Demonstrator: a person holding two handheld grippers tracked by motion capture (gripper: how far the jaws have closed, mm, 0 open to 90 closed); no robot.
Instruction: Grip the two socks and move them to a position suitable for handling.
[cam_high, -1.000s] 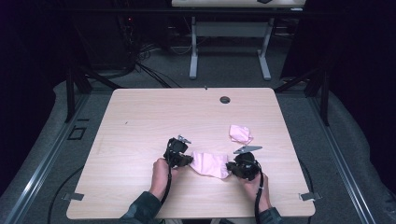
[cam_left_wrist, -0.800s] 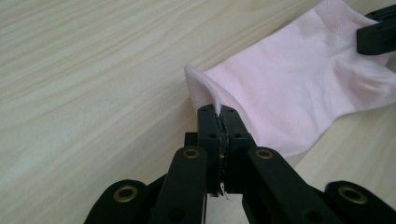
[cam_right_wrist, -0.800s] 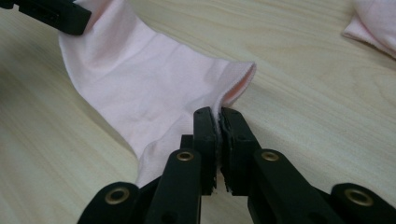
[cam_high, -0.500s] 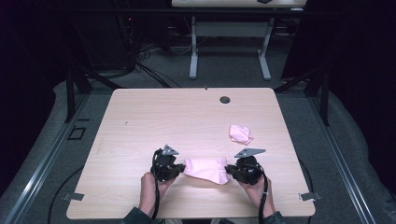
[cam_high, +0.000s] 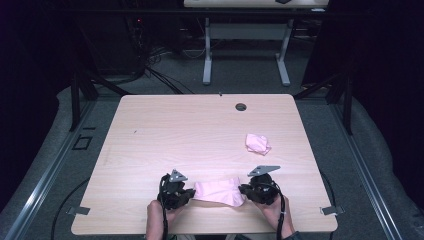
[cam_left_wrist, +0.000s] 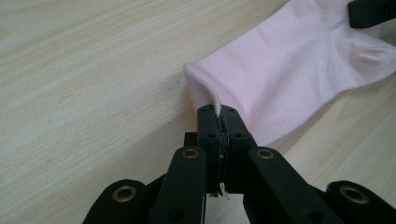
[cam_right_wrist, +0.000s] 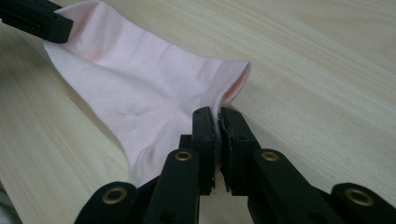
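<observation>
- A light wood-grain desk (cam_high: 165, 130) with a round cable hole (cam_high: 241, 107) is seen.
- A pink sock (cam_high: 218, 191) is laid flat near its front edge.
- A crumpled pink sock (cam_high: 257, 143) is found at the right.

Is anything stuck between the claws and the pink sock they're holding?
No. Both the left gripper and right gripper are already clamped straight onto the pink sock, one at each end.

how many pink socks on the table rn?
2. One pink sock lies stretched near the front edge, pinched between the left gripper and right gripper. A crumpled pink sock sits farther back on the right. None seem hidden.
</observation>
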